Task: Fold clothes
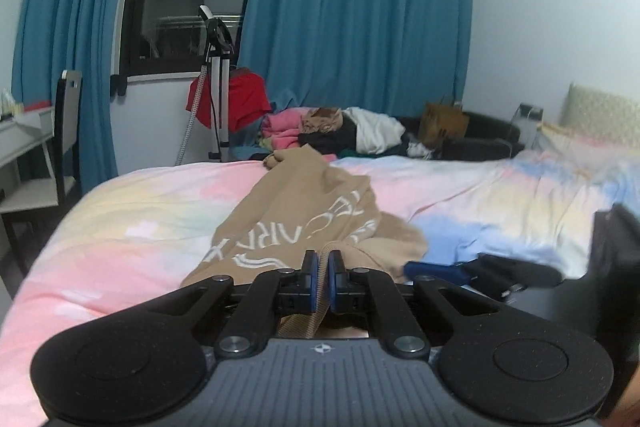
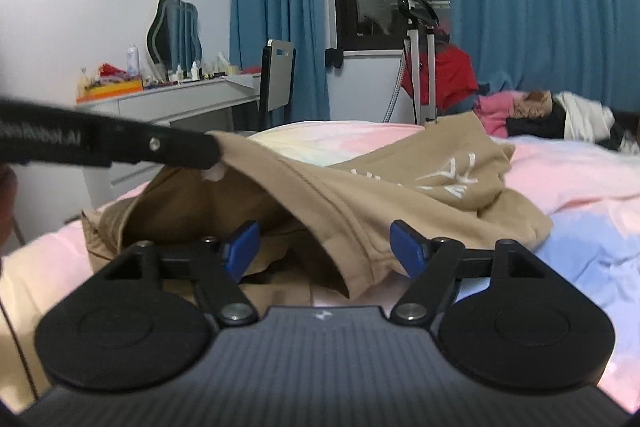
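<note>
Barely started, the tan top (image 1: pixel 304 211) is a rumpled heap on the bed (image 1: pixel 120 211).
Left tongs (image 1: pixel 323 269) pinch its ribbed hem; right tongs (image 2: pixel 324 247) spread wide, gripping nothing. No folds yet.

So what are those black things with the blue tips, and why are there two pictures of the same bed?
They are two pinching tools that a person holds, one in each hand. Each tool has a small camera looking along its two fingers, so you get two pictures of one room.

In the left-hand picture, the left gripper has its blue pads squeezed shut on the ribbed edge of a tan sweatshirt with white letters.

In the right-hand picture, the right gripper is open, with sweatshirt cloth between the pads but not pinched.

The sweatshirt lies on a bed with a pastel cover. More clothes are piled behind.
</note>
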{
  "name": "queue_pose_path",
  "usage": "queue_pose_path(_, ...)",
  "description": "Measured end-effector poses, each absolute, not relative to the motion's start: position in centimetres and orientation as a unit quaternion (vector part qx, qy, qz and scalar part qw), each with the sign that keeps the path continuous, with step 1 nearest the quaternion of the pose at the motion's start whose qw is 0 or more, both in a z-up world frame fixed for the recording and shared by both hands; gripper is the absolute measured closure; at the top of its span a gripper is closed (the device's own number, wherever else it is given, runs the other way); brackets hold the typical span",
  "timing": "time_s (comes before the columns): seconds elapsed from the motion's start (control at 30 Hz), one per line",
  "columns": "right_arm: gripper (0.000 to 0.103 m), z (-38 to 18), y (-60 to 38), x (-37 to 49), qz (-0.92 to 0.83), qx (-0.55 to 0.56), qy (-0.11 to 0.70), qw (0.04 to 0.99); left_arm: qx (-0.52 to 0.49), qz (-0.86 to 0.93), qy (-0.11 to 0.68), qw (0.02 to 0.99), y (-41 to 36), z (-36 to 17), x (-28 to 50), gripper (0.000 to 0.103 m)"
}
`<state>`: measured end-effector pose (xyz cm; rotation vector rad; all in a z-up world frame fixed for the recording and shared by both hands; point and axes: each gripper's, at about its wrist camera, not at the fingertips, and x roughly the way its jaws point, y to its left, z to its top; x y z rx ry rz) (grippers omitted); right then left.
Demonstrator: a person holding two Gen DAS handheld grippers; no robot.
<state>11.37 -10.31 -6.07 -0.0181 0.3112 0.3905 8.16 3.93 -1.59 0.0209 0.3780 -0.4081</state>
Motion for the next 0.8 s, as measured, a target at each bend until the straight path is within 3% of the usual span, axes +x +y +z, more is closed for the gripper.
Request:
queue_pose_path(0.33, 0.029, -6.6, -13.9, 14.1, -0.003, 0.056, 0.212, 0.976, -0.023, -0.21, 0.162, 0.964, 3.1, -1.2, 7.3, 0.098)
queue_pose_path(0.53, 0.029, -8.5, -15.5, 14.8, -0.009, 0.099, 0.256, 0.961, -0.031, -0.231, 0.141, 0.962, 2.4, -0.4, 5.9, 0.098)
queue_pose_path(0.67, 0.032, -7.8, -13.9, 13.9, 0.003, 0.029, 0.174, 0.984, -0.026, -0.217, 0.146, 0.965, 2.5, -0.7, 6.1, 0.098)
queue_pose_path(0.7, 0.039, -7.6, -13.9, 13.7, -0.002, 0.02, 0.163, 0.986, -0.025, -0.209, 0.149, 0.966, 2.6, -0.9, 6.3, 0.097)
queue_pose_path(0.77, 0.071, -7.1, -14.2, 13.4, -0.005, 0.024, 0.154, 0.988, -0.019, -0.196, 0.164, 0.967, 2.6, -1.4, 6.9, 0.097)
queue_pose_path(0.8, 0.078, -6.8, -14.5, 13.3, -0.002, 0.036, 0.155, 0.987, -0.014, -0.191, 0.172, 0.966, 2.5, -1.7, 7.2, 0.097)
